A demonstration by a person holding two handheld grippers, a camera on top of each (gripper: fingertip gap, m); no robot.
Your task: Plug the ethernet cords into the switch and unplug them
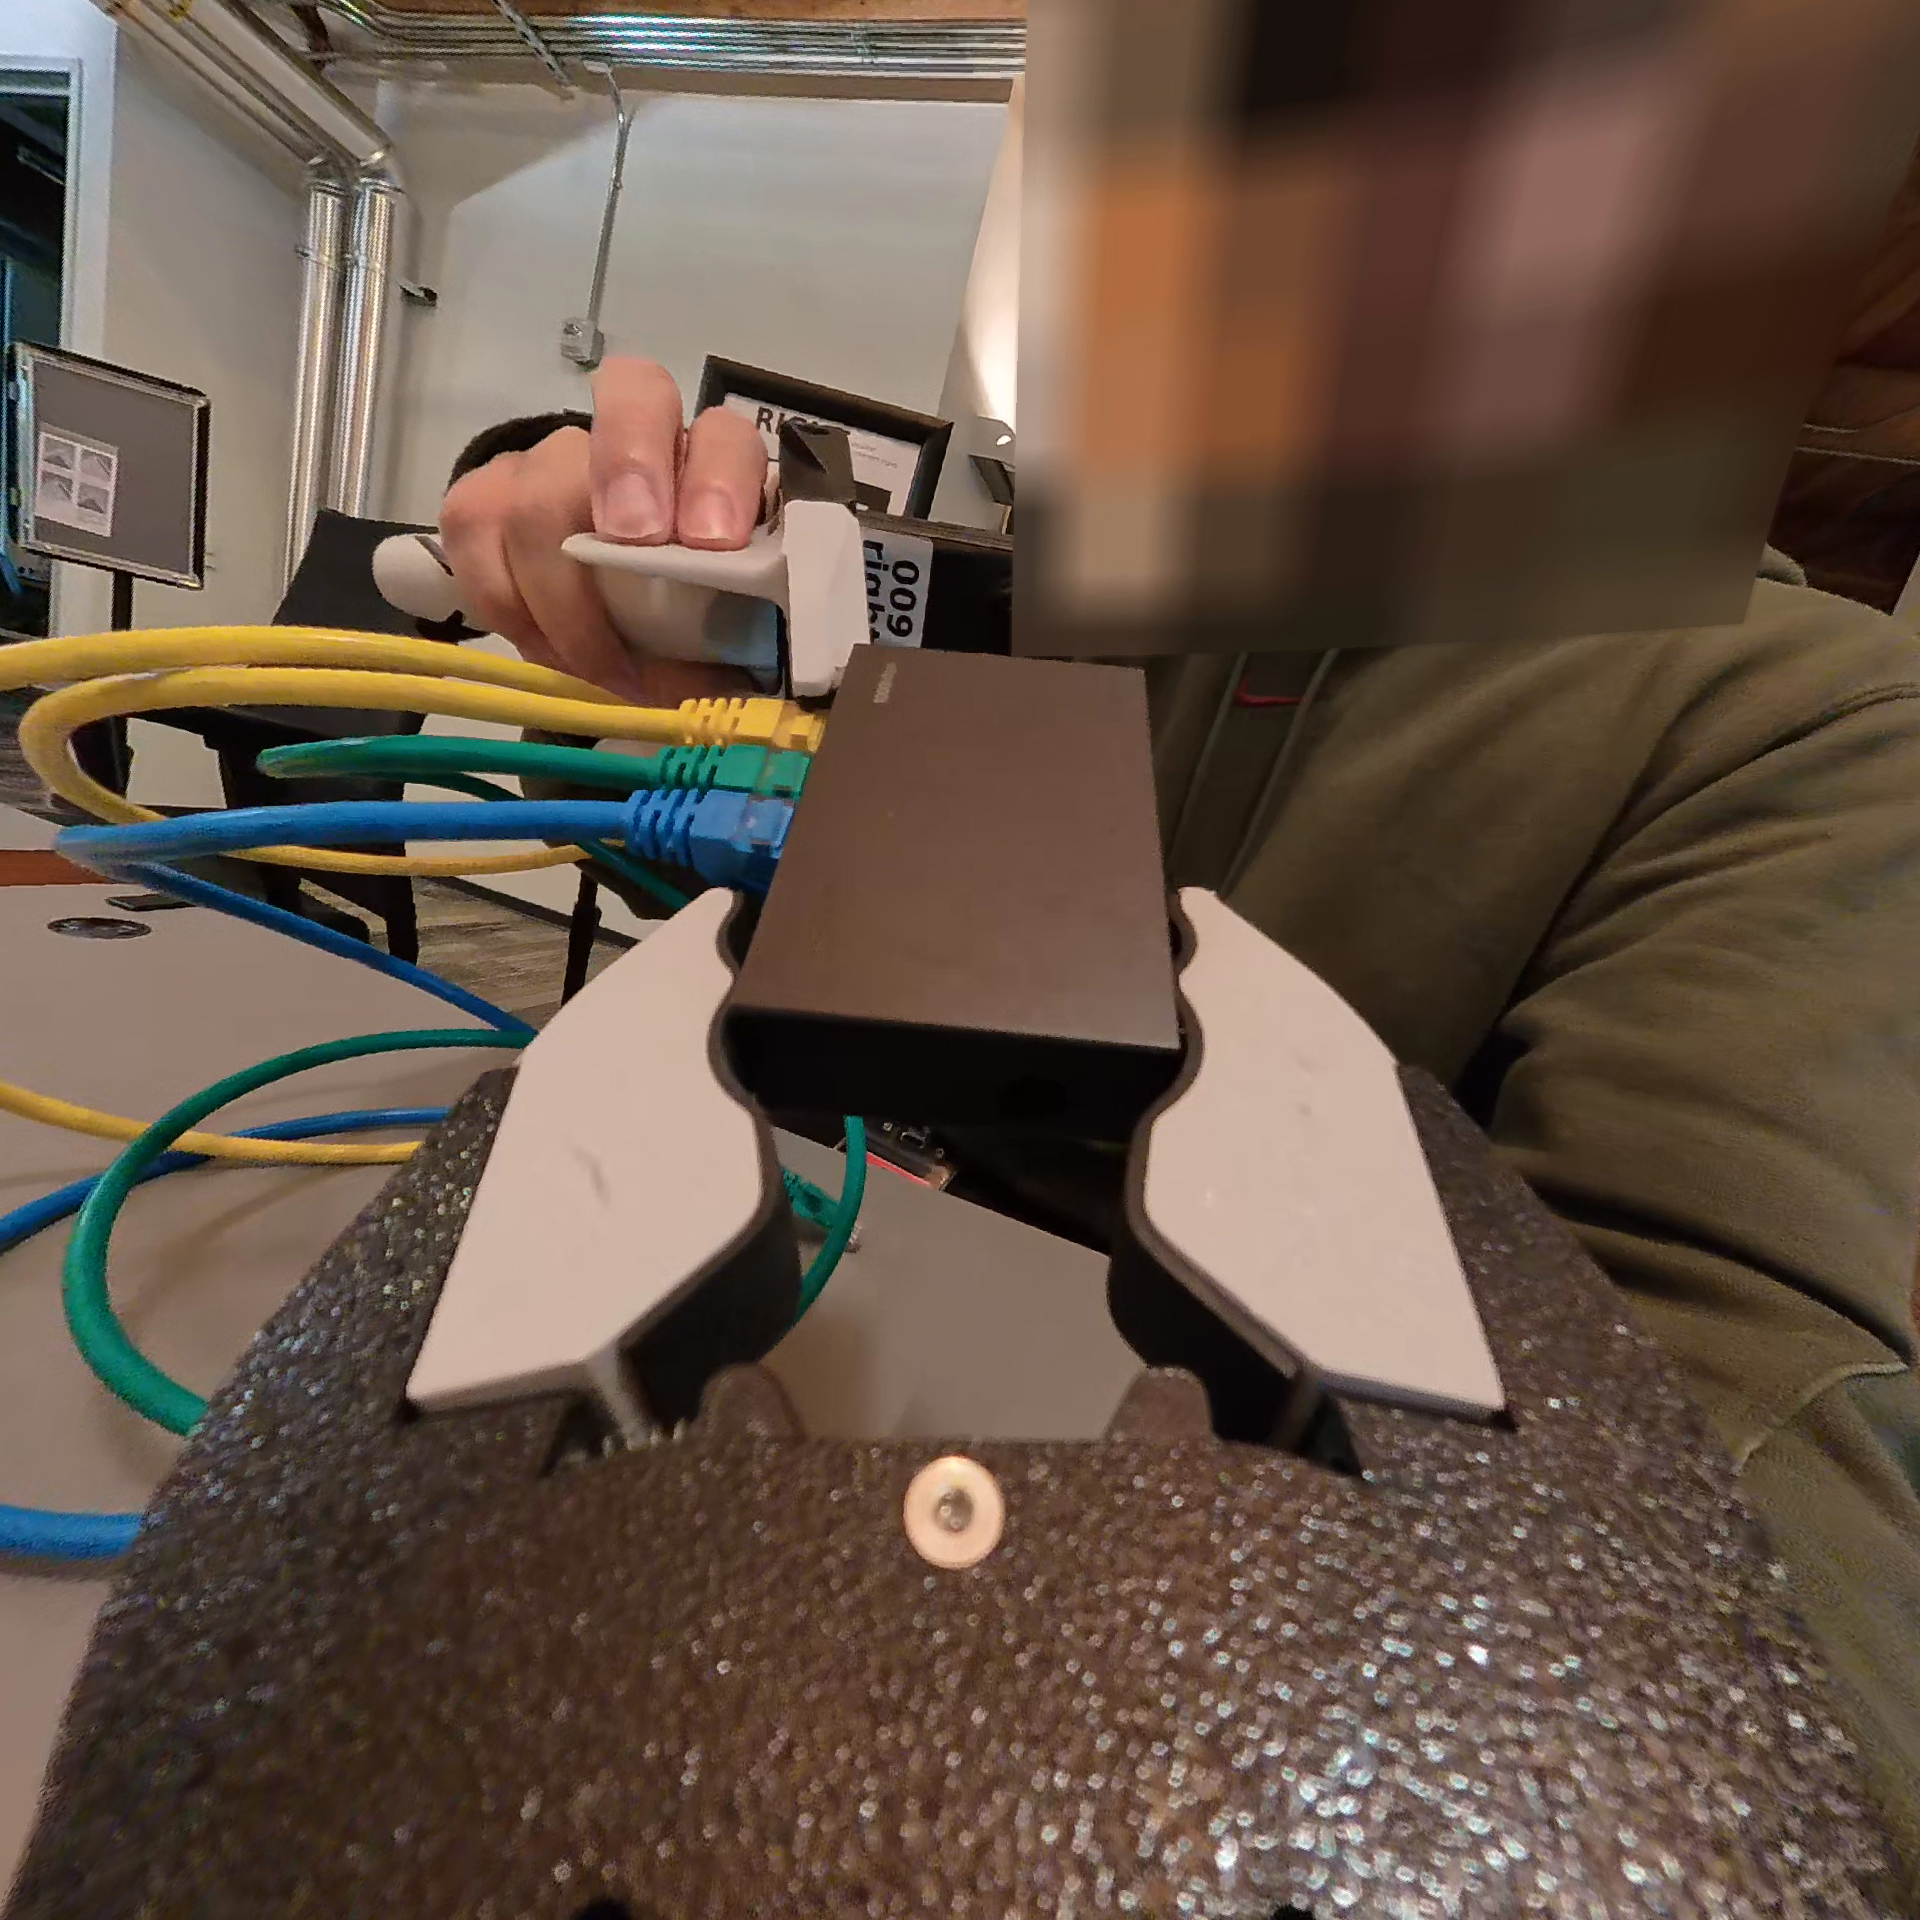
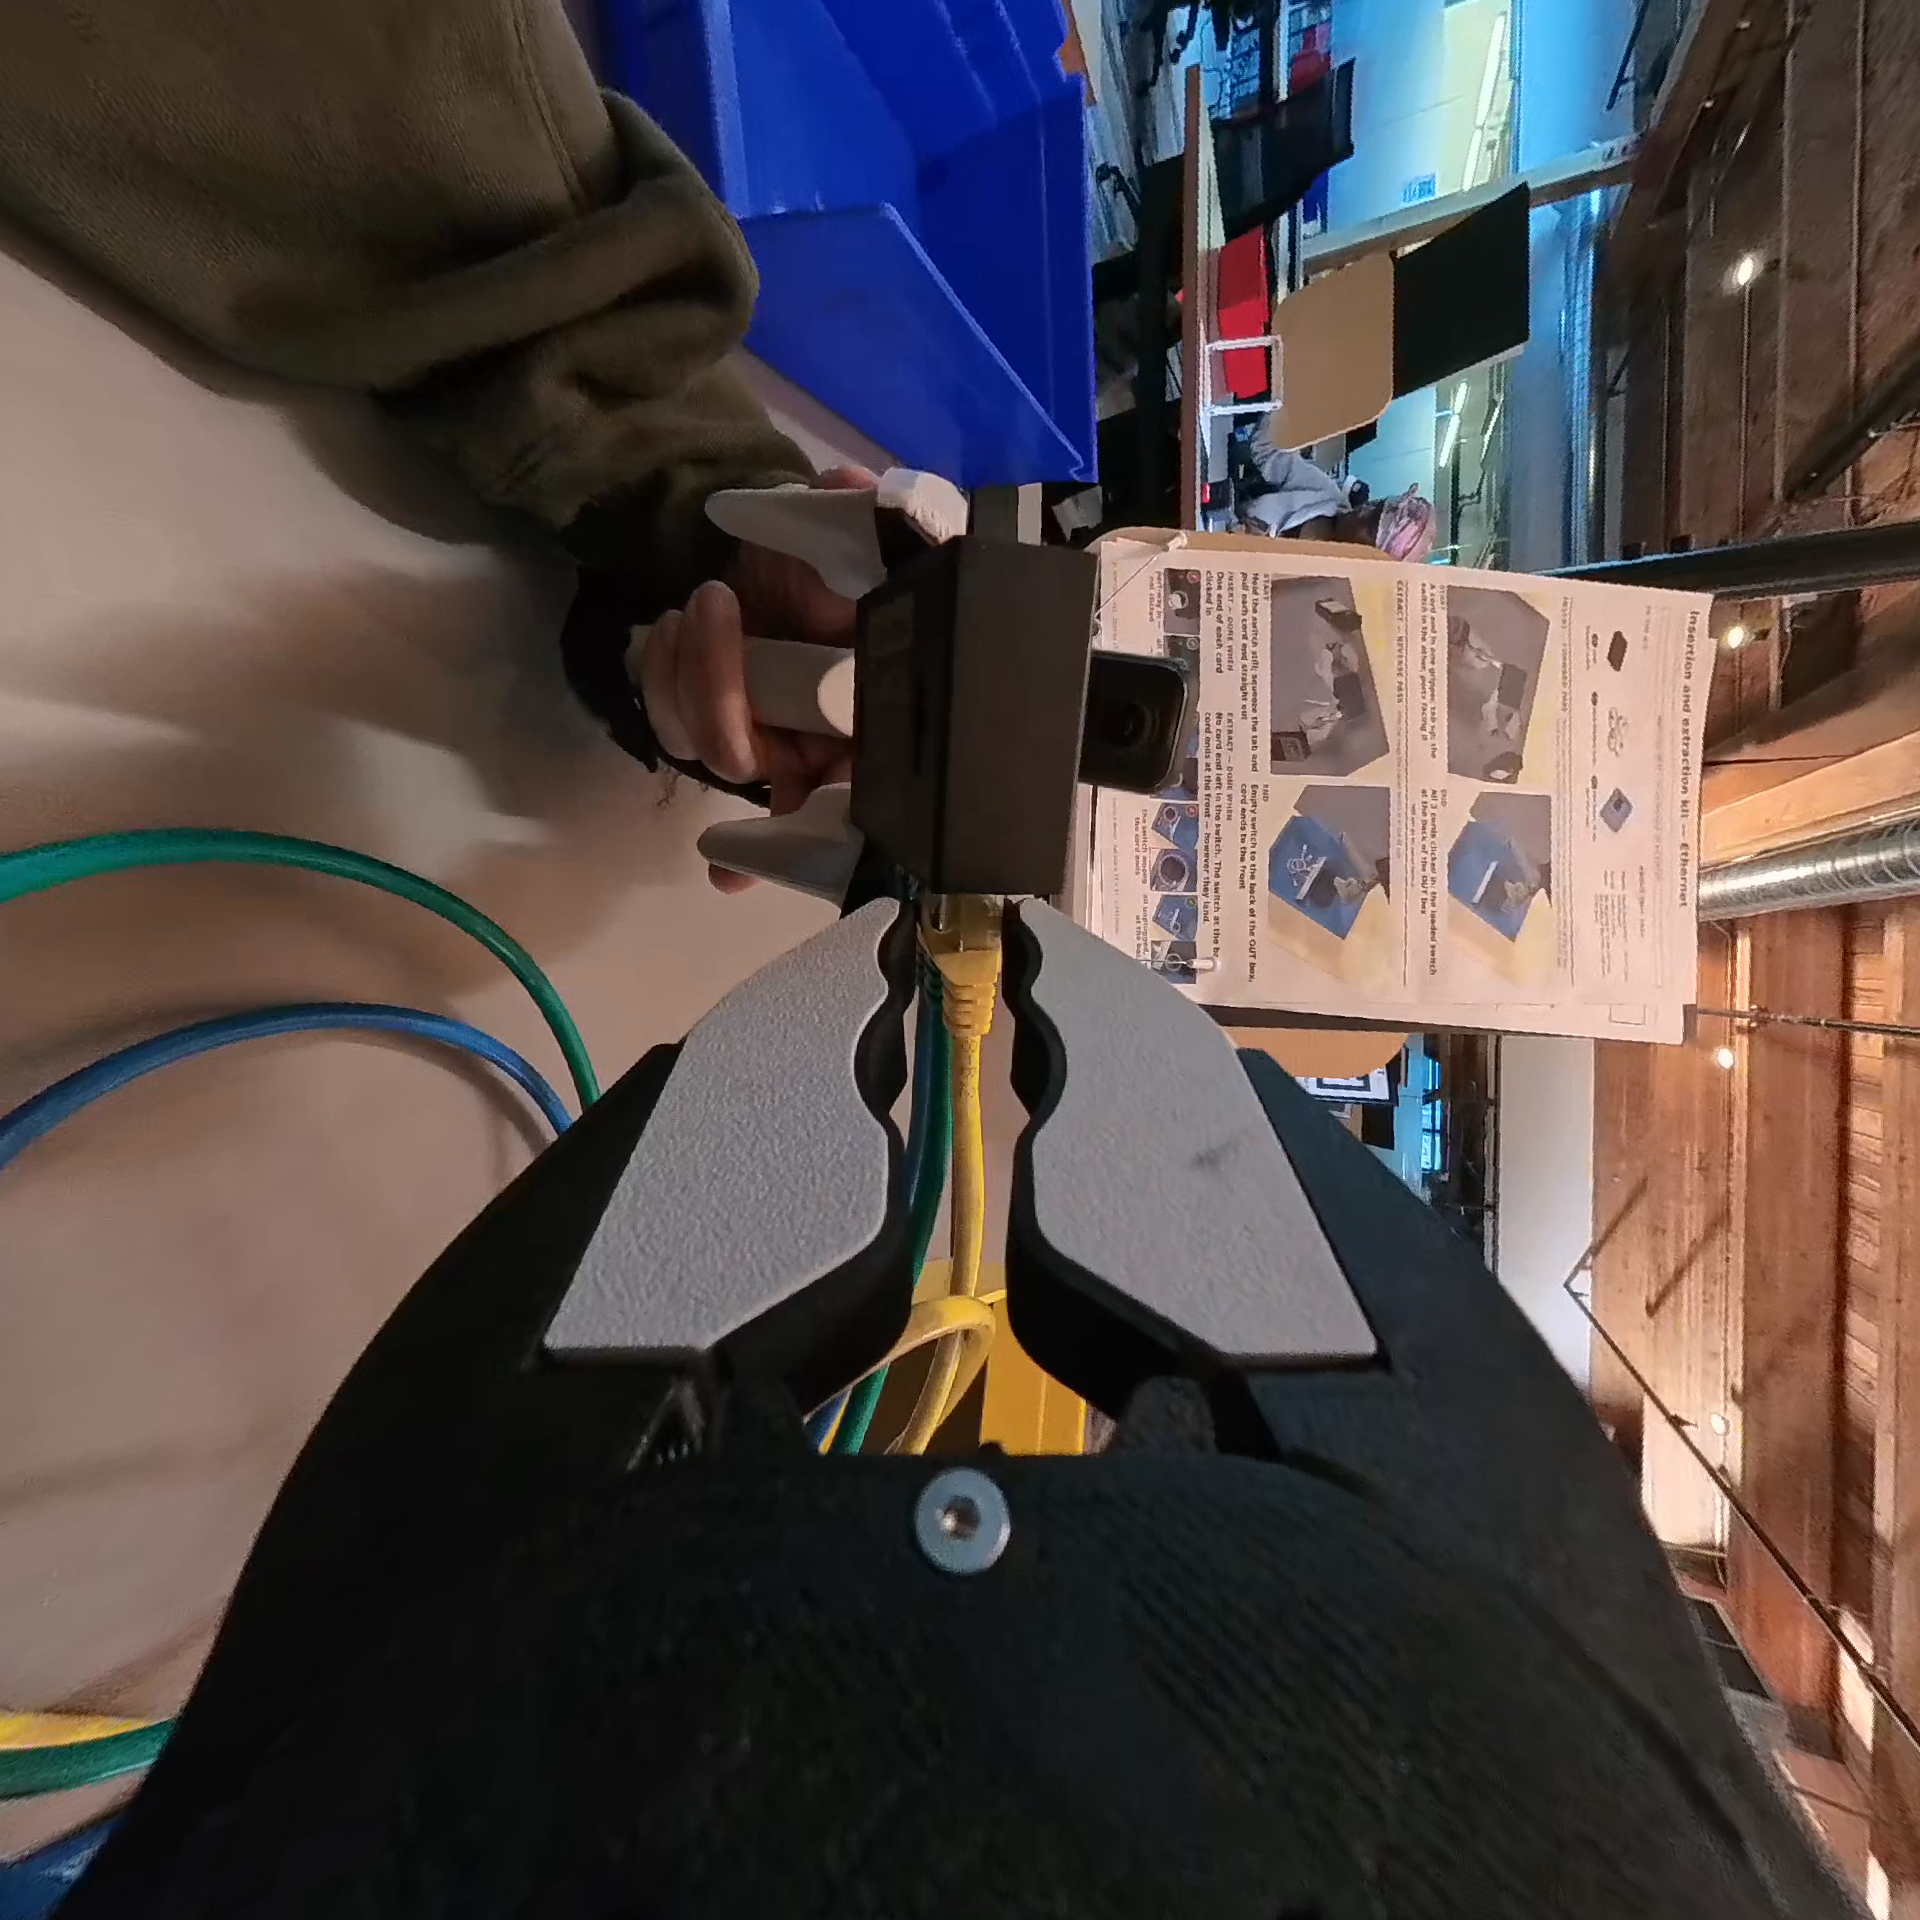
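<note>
The left tool (image 1: 951,997) pinched the near end of the black switch (image 1: 966,842) between its two fingers and held it lifted off the worktop (image 1: 208,997). Three cords sat in the ports on the switch's far side: the yellow cord (image 1: 743,719) farthest, the green cord (image 1: 727,769) in the middle and the blue cord (image 1: 707,826) nearest, their slack looping over the worktop. The right tool (image 2: 961,935) had its fingers spread to either side of the yellow plug (image 2: 961,961), just beside it, though whether they touched it could not be told. The plugging-in appeared done; judging by the right tool's placement, unplugging was about to start with the yellow cord, leaving all three to be pulled.
</note>
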